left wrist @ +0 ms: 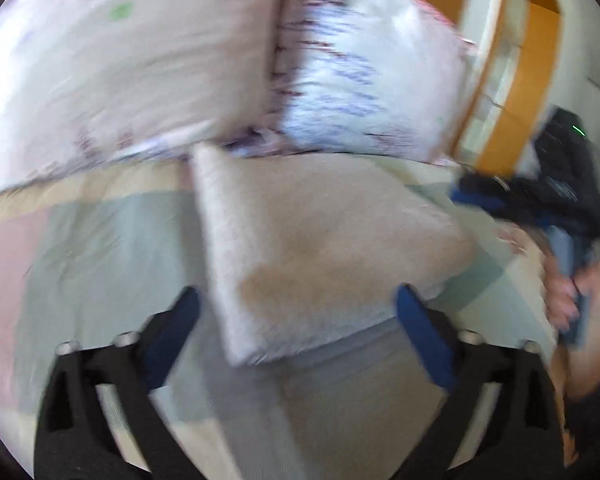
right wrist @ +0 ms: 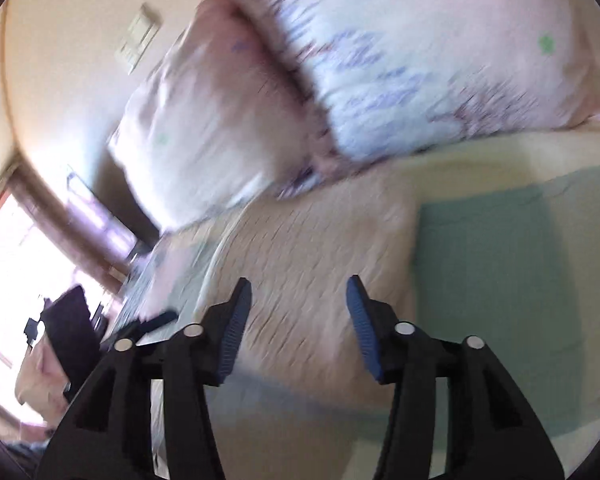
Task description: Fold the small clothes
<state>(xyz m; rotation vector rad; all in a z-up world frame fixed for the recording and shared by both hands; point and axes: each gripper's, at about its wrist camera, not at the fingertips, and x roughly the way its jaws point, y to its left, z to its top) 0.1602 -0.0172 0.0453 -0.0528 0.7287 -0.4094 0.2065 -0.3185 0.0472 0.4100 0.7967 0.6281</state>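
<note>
Folded cloth (left wrist: 324, 248) between gripper (left wrist: 298, 312) fingers.

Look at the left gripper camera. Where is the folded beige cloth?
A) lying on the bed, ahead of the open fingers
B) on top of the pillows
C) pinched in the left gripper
A: the folded beige cloth lies on the pastel checked bedcover, with the left gripper open and empty.

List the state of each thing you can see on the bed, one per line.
Left gripper: jaws open, holding nothing.
Right gripper: jaws open, holding nothing.
Beige cloth: folded into a flat rectangle, lying on the bedspread.
Two pillows: side by side behind the cloth.
</note>
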